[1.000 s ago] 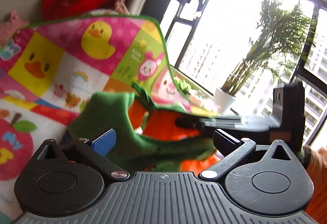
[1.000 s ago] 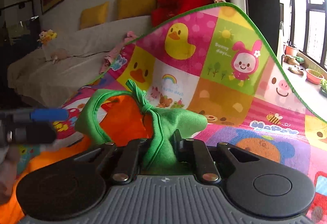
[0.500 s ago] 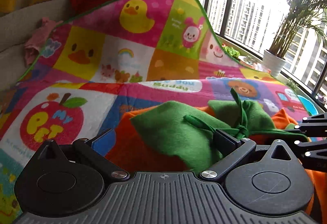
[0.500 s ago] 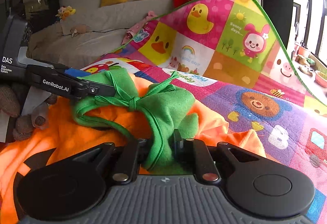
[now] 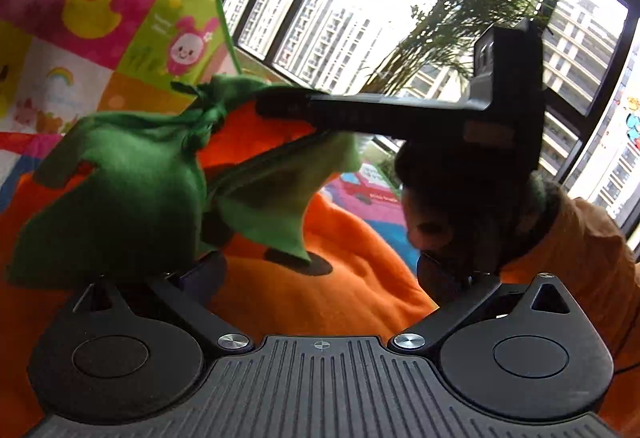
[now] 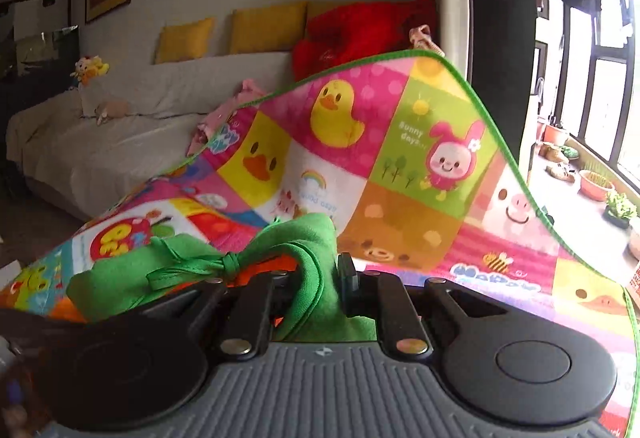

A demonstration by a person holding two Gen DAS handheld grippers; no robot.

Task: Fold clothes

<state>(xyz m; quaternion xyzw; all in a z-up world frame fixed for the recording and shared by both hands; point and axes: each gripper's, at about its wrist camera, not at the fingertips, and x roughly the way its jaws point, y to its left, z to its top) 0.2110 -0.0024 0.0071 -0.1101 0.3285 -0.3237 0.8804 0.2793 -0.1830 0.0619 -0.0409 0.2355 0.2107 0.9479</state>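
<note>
An orange fleece garment [image 5: 320,302] with a green collar [image 5: 132,174] and a tied green ribbon [image 6: 200,266] lies on a colourful play mat [image 6: 400,166]. My right gripper [image 6: 310,278] is shut on the green collar [image 6: 320,290] and holds it up; it also shows in the left wrist view [image 5: 280,106], pinching the collar edge. My left gripper [image 5: 320,274] is open with jaws wide apart; the green collar drapes over its left finger [image 5: 200,274] and the orange fabric lies between the fingers.
The mat's far end curls up against a sofa [image 6: 140,126] with yellow cushions [image 6: 264,26] and a red cushion [image 6: 360,30]. Large windows [image 5: 360,18] and a potted palm [image 5: 460,18] stand to the right. Small pots [image 6: 596,182] sit on the window ledge.
The right gripper has lifted the green collar up off the mat. My left gripper has swung to the right toward the window, and the collar now hangs over its left finger.
</note>
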